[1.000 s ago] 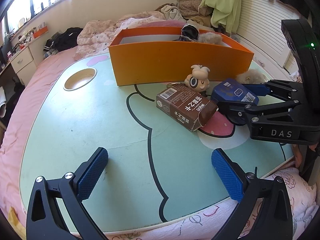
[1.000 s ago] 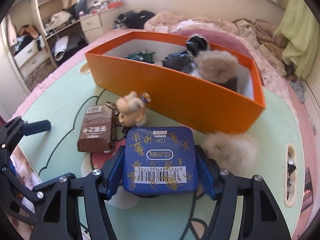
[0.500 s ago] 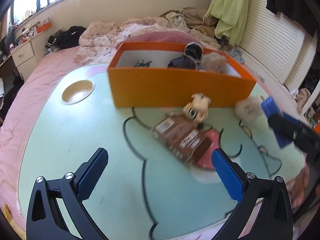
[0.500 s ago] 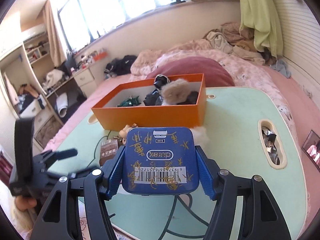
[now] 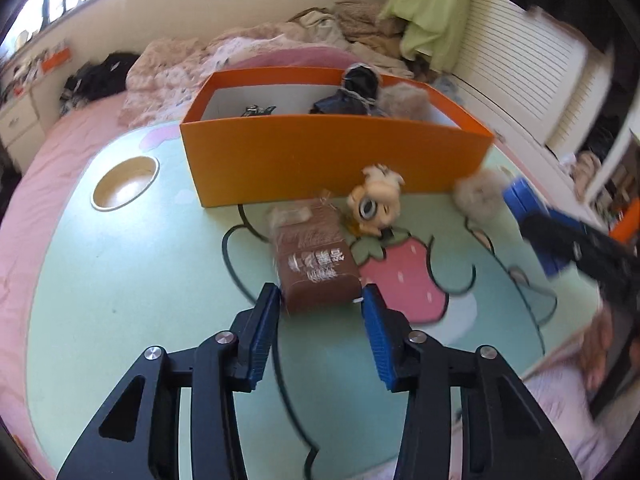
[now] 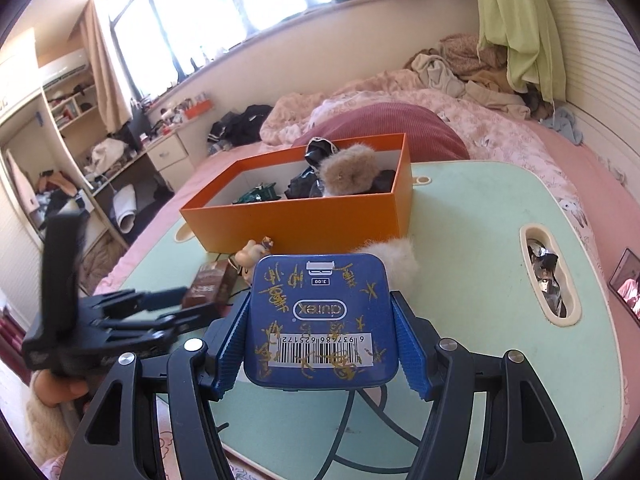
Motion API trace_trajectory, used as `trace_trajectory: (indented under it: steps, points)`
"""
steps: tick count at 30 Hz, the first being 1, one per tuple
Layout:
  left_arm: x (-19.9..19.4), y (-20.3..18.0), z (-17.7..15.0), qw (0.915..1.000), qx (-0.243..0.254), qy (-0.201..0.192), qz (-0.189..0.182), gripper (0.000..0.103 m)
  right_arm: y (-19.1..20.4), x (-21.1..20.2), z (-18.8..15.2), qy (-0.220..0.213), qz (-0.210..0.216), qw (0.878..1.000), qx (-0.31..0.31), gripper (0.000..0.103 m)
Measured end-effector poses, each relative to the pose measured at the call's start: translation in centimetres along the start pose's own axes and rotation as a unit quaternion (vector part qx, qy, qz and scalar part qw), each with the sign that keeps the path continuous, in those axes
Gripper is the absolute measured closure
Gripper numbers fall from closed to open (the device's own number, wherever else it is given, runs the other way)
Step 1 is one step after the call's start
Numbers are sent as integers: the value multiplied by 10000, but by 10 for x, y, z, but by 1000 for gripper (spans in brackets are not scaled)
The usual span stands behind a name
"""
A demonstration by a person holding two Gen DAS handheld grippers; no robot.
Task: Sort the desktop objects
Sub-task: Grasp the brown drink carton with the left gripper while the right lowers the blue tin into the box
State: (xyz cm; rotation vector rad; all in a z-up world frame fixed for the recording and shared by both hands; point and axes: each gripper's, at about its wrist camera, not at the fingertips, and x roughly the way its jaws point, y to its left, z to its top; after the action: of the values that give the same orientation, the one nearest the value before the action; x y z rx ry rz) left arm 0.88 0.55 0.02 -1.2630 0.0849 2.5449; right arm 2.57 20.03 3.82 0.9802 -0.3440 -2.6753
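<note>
Left wrist view: two tools are working the tabletop (image 5: 120, 280) at once, one collecting, one carrying.

Largest, the orange box (image 5: 332, 156) is standing open-topped at the far side, evidently serving as the bin, with dark items and a furry piece already lying inside. Nearer, the left tool (image 5: 320, 308) is closing its jaws around the brown carton (image 5: 316, 272), which is lying flat between the pads; contact is looking close but not certain. The right tool (image 6: 320, 344) is clenching the blue tin (image 6: 320, 320) above the tabletop, seemingly bound for the box.
</note>
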Motion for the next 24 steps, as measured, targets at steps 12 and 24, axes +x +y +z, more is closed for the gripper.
trace_trajectory:
  steps: [12,24]
  points:
    - [-49,18,-2,9970,-164,-723,-201,64,-7,-14,12,-266,30,9995,147,37]
    - [-28,23,124,9944,-350,-991,141,61,12,22,115,-364,118,9989,280,37]
